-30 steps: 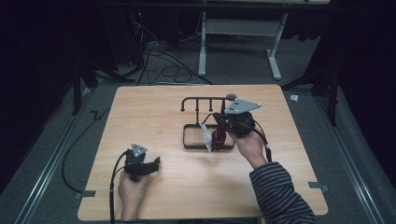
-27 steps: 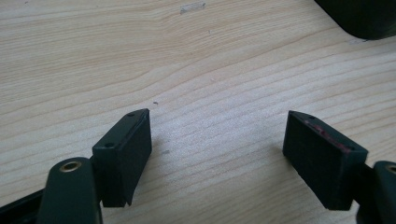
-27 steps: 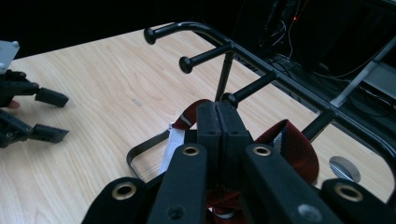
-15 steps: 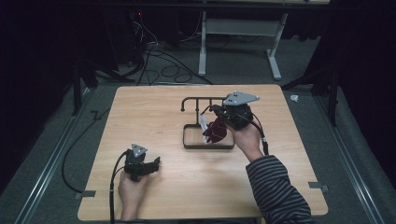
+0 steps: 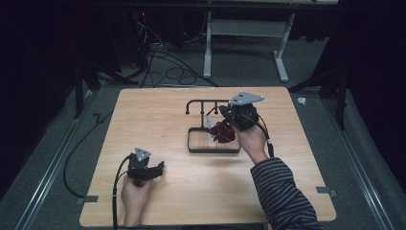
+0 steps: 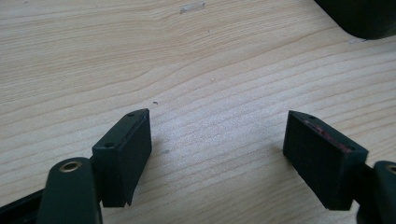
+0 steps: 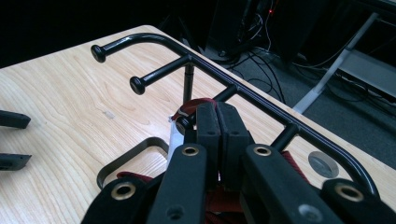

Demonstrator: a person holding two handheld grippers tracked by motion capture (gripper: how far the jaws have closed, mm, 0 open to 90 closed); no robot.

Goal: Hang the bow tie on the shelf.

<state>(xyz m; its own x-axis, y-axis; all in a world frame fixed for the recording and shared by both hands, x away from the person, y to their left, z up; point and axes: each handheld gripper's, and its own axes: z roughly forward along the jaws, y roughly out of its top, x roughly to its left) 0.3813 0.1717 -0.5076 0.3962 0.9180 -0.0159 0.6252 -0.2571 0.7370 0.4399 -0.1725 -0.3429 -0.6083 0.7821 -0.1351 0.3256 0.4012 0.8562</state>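
A black wire rack [image 5: 205, 102] with knobbed pegs stands mid-table on a rectangular base frame [image 5: 213, 149]. My right gripper [image 5: 222, 116] is shut on a dark red fabric item [image 5: 223, 131] with a white tag [image 5: 210, 120], holding it above the base just below the rack's top bar. In the right gripper view the jaws [image 7: 217, 114] pinch a red strap [image 7: 195, 103] close under the bar [image 7: 243, 91], with a peg [image 7: 159, 74] to the left. My left gripper [image 5: 157, 167] rests open near the table's front left; its pads [image 6: 123, 149] stand wide apart over bare wood.
The wooden table [image 5: 143, 120] has open room left of the rack and along the front. A white desk frame [image 5: 246, 38] and several cables [image 5: 158, 52] lie on the floor beyond the far edge. A cable [image 5: 117, 187] trails from the left gripper.
My right gripper has lifted the red item up and back from over the base frame toward the rack's top bar. The left gripper has stayed put.
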